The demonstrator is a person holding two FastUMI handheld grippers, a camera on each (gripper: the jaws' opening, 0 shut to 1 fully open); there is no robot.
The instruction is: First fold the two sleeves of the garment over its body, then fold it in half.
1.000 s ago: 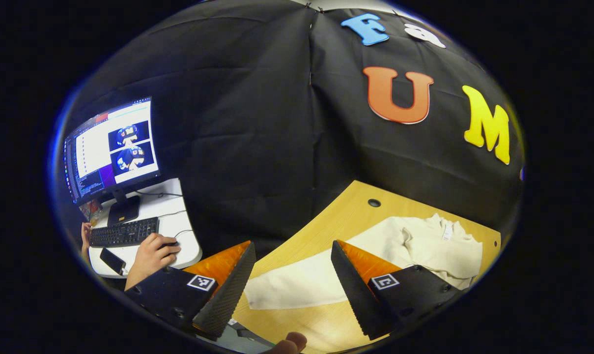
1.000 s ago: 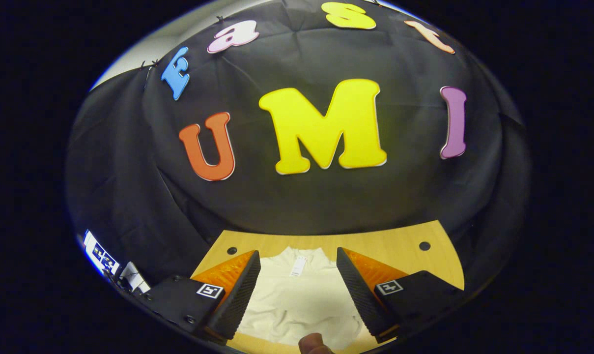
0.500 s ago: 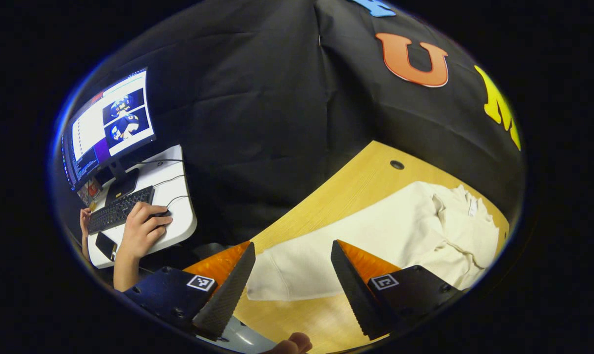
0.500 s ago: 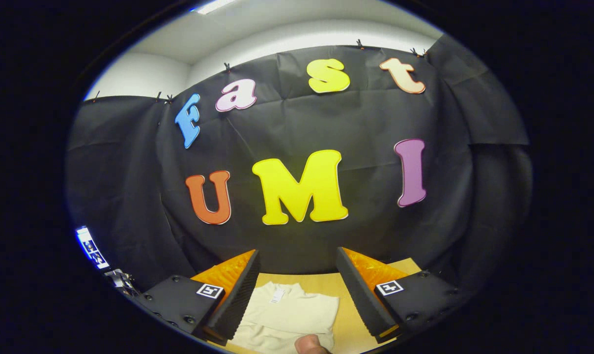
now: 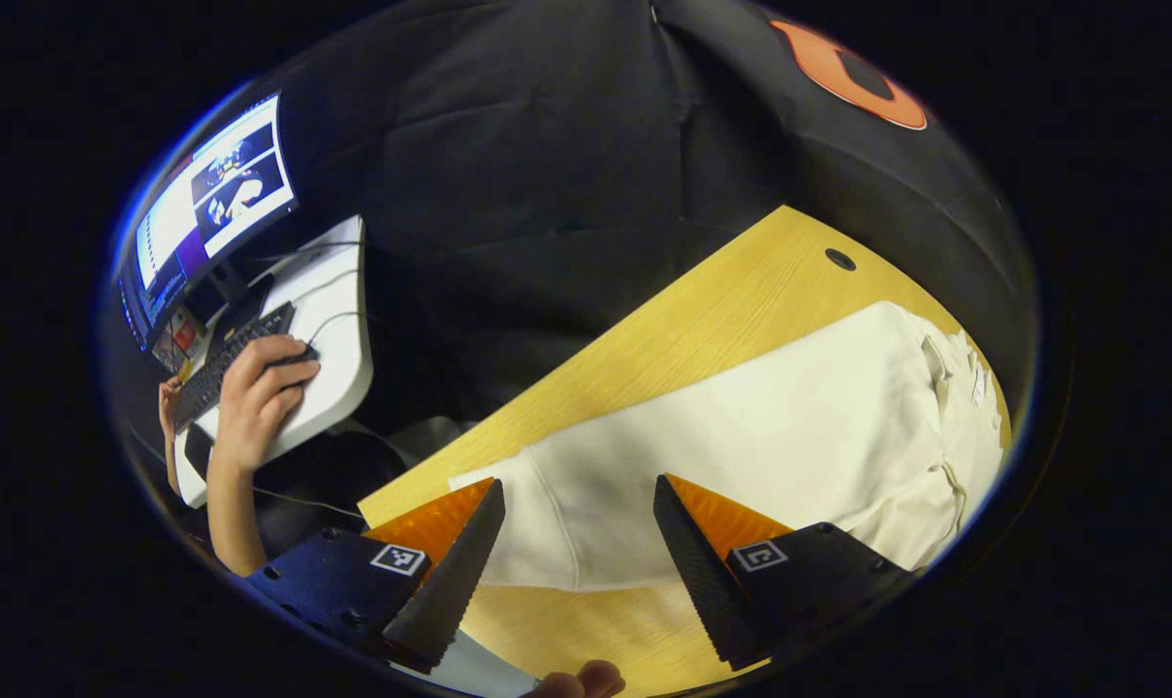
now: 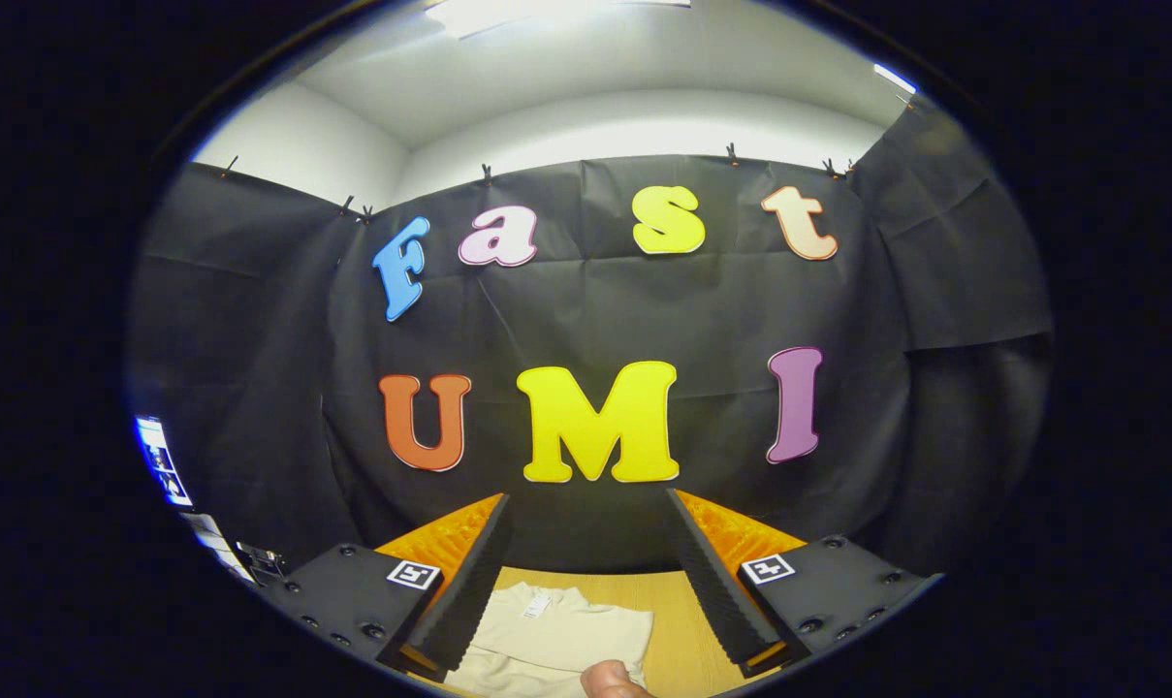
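Garment point(image 5: 741, 436), one, two grippers, jaws apart

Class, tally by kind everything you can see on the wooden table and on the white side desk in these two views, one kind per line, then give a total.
On the wooden table:
Cream garment: 1
On the white desk:
Monitor: 1
Keyboard: 1
Mouse, under a person's hand: 1
Total: 4
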